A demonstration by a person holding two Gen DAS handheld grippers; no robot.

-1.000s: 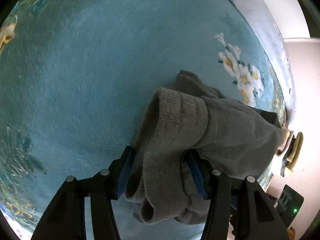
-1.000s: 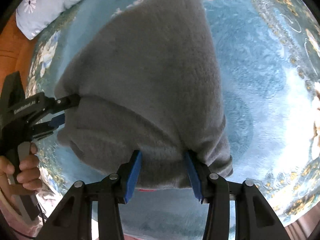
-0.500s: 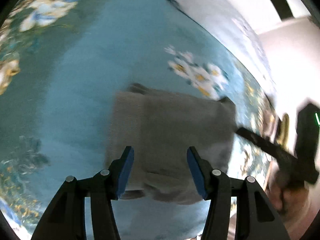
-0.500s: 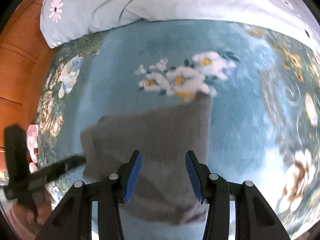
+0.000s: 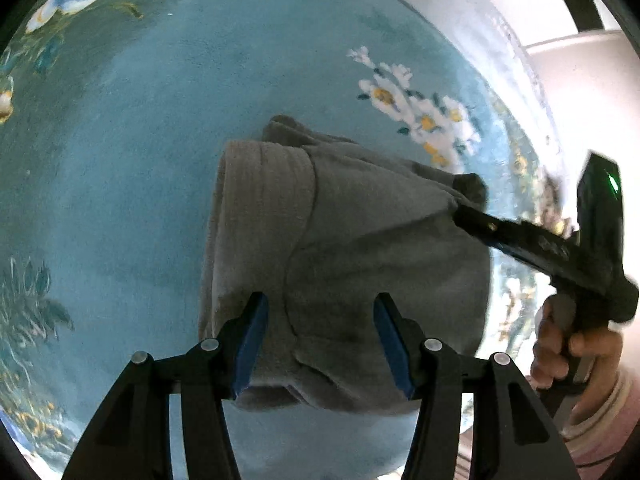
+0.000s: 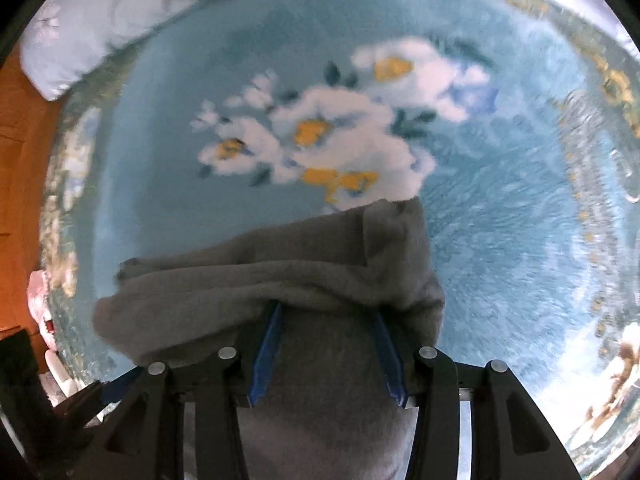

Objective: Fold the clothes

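Observation:
A grey fleece garment (image 5: 360,248) lies folded on a blue floral blanket (image 5: 120,160), its ribbed band toward the left. My left gripper (image 5: 320,320) is open just above its near edge, with grey cloth showing between the blue pads. In the left wrist view my right gripper (image 5: 464,216) touches the garment's far right corner. In the right wrist view the garment (image 6: 280,272) is bunched over and between the fingers of my right gripper (image 6: 326,316), whose jaws stand wide.
A pale blue pillow (image 6: 100,32) lies at the blanket's far edge. An orange wooden surface (image 6: 16,160) shows at the left of the right wrist view. A white wall or furniture (image 5: 580,100) stands to the right.
Both grippers let go of the grey garment, which dropped flat onto the blanket. Since then both have come back down close to it, the right one into the cloth.

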